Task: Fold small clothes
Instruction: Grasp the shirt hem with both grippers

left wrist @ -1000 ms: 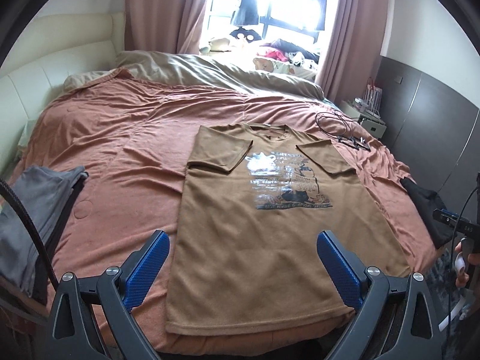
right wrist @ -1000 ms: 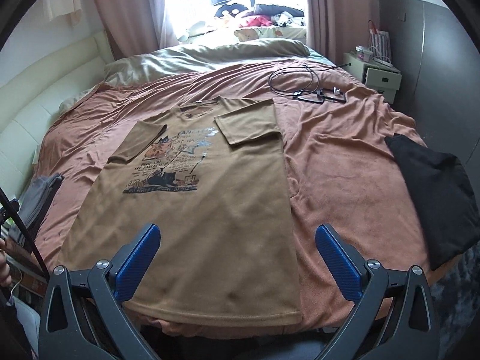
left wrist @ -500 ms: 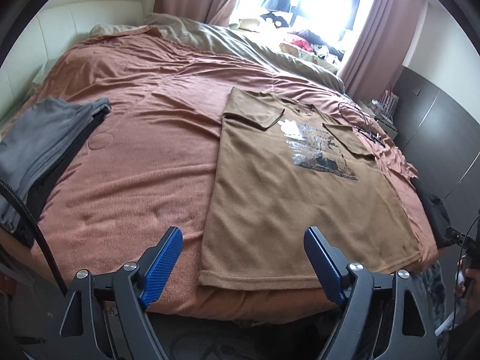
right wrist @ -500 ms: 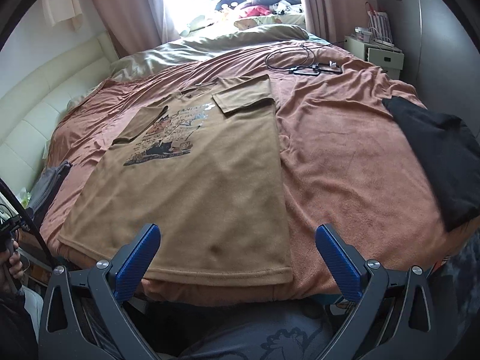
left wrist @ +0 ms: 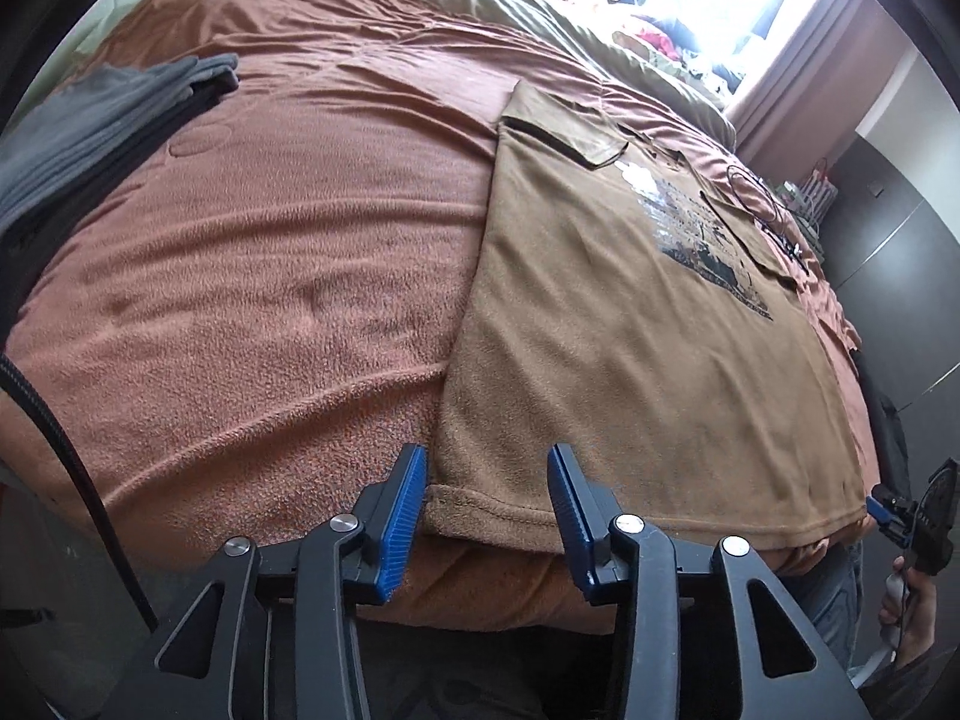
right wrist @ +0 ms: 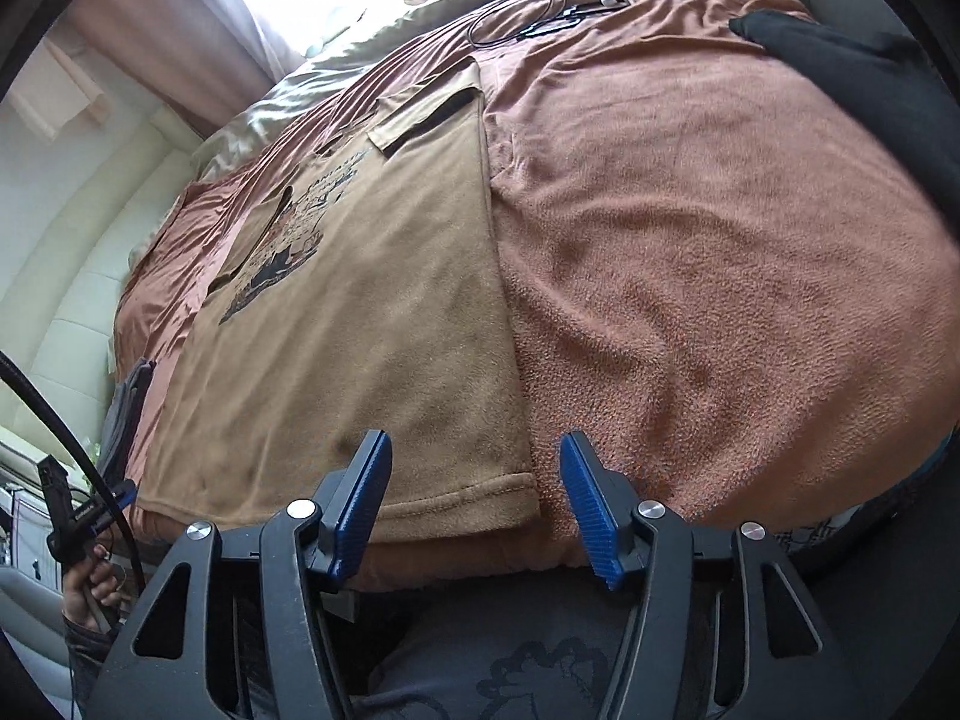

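Left gripper (left wrist: 487, 507) at the near-left hem corner of the brown T-shirt (left wrist: 630, 312), jaws partly narrowed and closing, the corner between the blue pads (left wrist: 405, 516) but not yet pinched, as far as can be seen. Right gripper (right wrist: 475, 504) likewise at the near-right hem corner, jaws closing from wide, hem edge between them, pads not visibly pressing. Both angled down at the bed edge, probably so that each pad pair can slip around the hem where it overhangs slightly.

Shirt itself spread flat, print side up, on the rust-coloured blanket (left wrist: 288, 252), both sleeves already turned in over the chest, collar toward the window. Hem nearest the person, which suits lifting the bottom up toward the collar as the next fold, judging by the two-corner approach.

Further out: grey folded clothes (left wrist: 90, 132) at the left bed edge, a black garment (right wrist: 852, 66) at the right, a cable (right wrist: 540, 12) beyond the collar, all well apart from the shirt.
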The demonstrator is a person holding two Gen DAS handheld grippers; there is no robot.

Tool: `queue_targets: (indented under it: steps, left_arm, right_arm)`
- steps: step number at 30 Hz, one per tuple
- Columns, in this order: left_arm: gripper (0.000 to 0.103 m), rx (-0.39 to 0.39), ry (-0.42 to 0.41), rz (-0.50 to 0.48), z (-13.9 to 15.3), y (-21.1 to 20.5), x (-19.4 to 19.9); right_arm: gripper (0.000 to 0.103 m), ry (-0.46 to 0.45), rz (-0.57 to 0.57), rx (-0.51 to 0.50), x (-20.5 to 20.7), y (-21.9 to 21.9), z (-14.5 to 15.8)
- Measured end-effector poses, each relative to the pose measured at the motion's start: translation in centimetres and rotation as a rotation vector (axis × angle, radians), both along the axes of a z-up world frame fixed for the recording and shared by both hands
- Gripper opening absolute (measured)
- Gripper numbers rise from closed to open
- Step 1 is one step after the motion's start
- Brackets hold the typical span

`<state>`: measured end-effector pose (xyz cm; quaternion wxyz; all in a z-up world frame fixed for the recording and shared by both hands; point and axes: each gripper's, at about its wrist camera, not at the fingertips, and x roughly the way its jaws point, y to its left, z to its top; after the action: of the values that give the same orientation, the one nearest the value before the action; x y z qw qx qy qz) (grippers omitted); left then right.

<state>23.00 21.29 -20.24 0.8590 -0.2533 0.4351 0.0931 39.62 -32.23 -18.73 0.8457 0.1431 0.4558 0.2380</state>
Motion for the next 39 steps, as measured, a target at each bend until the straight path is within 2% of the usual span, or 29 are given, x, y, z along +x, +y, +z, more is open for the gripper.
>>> queue_targets:
  steps: [3, 7, 8, 10, 14, 22, 27, 33, 39]
  left_arm:
    - [0.039, -0.036, 0.017, 0.02, -0.9, 0.6, 0.4]
    - [0.033, -0.08, 0.008, 0.05, -1.3, 1.3, 0.6]
    - [0.029, -0.08, 0.009, 0.068, -1.3, 1.6, 0.5]
    - [0.028, -0.093, 0.008, 0.088, -1.4, 2.2, 0.3]
    - [0.027, -0.146, 0.003, 0.087, -1.7, 2.4, -0.4]
    - [0.027, -0.311, -0.035, 0.123, -2.4, 3.2, -2.6]
    - [0.027, -0.384, -0.074, 0.141, -2.8, 3.4, -1.9]
    - [0.027, -0.436, -0.131, 0.149, -3.3, 4.0, -0.9]
    - [0.027, -0.462, -0.132, 0.131, -3.2, 4.0, -0.7]
  right_arm:
    - [0.049, 0.034, 0.005, 0.039, 1.2, -0.4, -0.8]
    - [0.048, 0.073, -0.001, 0.115, 2.4, -1.0, -1.8]
    - [0.047, 0.076, -0.006, 0.126, 2.5, -1.2, -2.1]
    - [0.043, 0.078, -0.018, 0.13, 2.7, -1.5, -2.5]
    - [0.043, 0.098, -0.023, 0.181, 2.3, -2.2, -3.1]
    - [0.043, 0.154, -0.005, 0.334, 1.3, -3.6, -4.9]
    - [0.043, 0.151, -0.019, 0.385, 2.0, -3.9, -5.6]
    - [0.043, 0.132, -0.044, 0.459, 2.7, -3.8, -6.8]
    - [0.043, 0.134, -0.02, 0.45, 3.4, -1.8, -7.4]
